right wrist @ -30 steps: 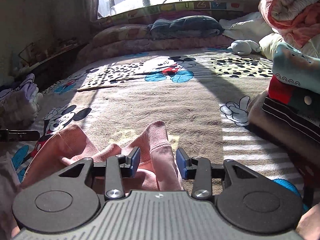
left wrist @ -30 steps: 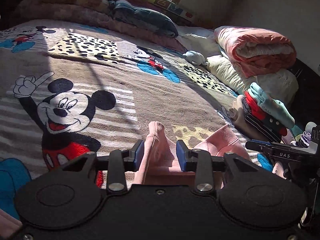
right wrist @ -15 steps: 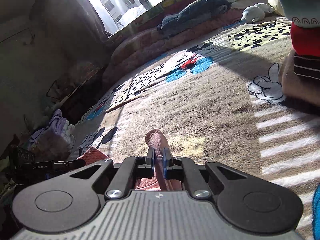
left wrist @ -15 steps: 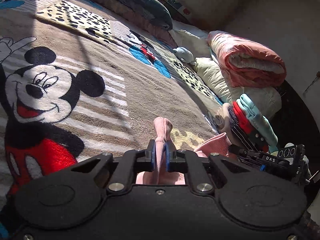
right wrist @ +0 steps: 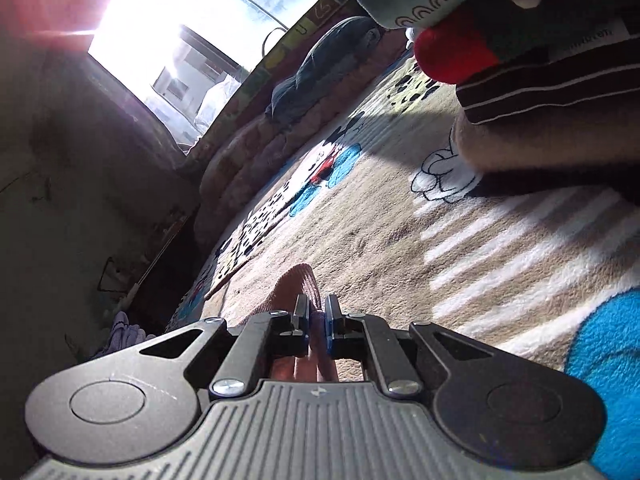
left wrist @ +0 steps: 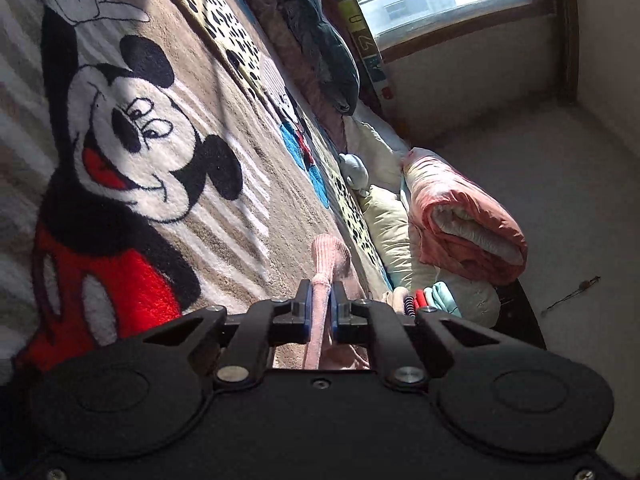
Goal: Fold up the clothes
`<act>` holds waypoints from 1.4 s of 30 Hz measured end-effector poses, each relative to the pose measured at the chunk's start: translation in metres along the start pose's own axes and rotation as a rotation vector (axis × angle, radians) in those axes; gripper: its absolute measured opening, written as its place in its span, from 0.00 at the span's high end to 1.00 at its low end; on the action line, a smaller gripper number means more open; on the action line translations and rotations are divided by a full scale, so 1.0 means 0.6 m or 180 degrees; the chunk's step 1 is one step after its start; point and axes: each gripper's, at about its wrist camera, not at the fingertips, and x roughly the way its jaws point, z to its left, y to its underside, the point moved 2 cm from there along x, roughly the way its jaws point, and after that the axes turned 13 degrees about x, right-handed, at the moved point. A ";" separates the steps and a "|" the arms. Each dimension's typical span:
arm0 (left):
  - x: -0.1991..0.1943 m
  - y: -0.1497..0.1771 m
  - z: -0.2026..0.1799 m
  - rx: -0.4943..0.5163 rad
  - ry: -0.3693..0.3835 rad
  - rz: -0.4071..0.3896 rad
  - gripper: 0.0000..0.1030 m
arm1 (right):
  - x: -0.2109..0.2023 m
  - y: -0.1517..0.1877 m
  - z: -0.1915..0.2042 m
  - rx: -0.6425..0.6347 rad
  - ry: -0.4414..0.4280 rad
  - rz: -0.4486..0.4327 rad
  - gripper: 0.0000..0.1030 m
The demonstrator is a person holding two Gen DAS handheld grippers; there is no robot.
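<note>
Alphabet strip under the window: letters "U" and "Z" readable
Black label on folded clothes stack: print too blurred to read

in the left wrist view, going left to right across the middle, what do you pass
mickey mouse face on the blanket → pink garment pinched in the left gripper → pale yellow pillow → rolled pink quilt → bare wall
</note>
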 end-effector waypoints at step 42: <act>0.044 0.022 -0.095 0.1281 -0.0944 0.0353 0.94 | -0.015 0.084 0.128 -0.2029 0.0969 0.0412 0.74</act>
